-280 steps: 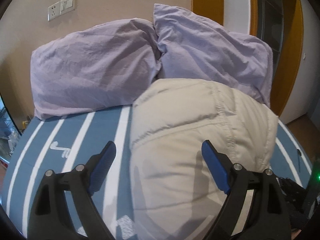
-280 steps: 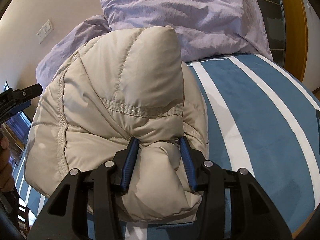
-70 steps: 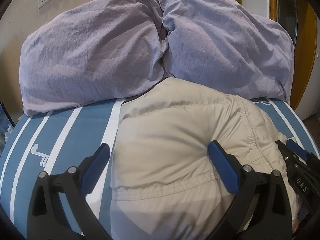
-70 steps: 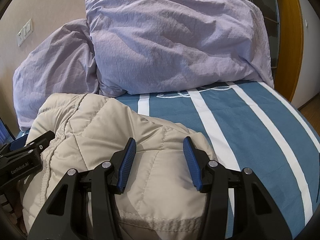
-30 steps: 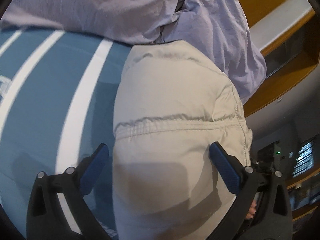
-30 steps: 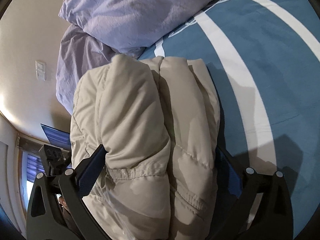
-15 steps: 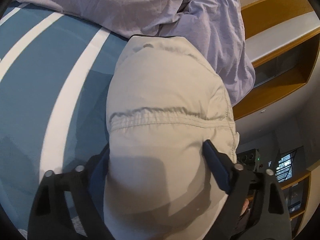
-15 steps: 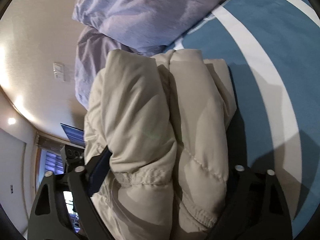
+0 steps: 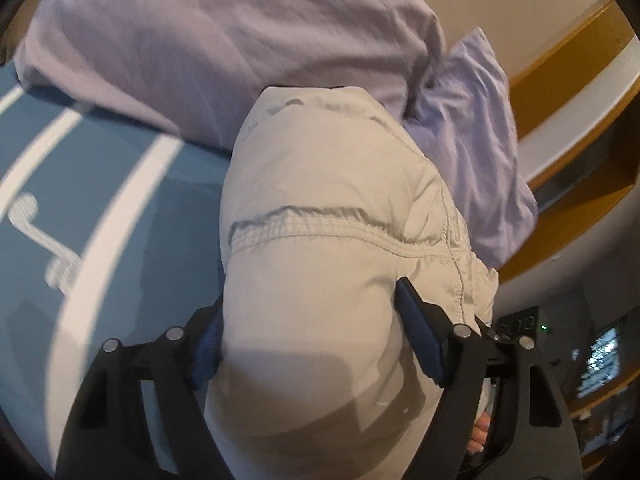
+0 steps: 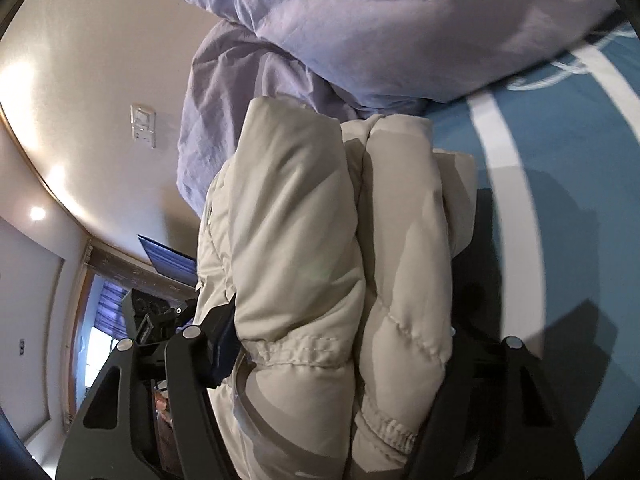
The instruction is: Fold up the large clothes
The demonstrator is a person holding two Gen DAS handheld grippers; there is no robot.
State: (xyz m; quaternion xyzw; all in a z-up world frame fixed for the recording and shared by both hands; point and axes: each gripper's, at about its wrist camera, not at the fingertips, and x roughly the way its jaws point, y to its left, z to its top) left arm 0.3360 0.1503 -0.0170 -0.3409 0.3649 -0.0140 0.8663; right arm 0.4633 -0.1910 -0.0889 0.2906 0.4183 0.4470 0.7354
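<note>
Two tongs, left [image 9: 308, 344] and right [image 10: 340, 344], closing on one jacket [image 9: 340, 208].

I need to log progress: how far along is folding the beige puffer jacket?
Done: the puffer jacket is folded into a thick bundle. In hand: left gripper and right gripper have just closed on its two ends. Left: setting it down on the striped bedspread.

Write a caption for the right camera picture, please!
Right tool squeezing a folded puffy beige jacket beside purple pillows.
</note>
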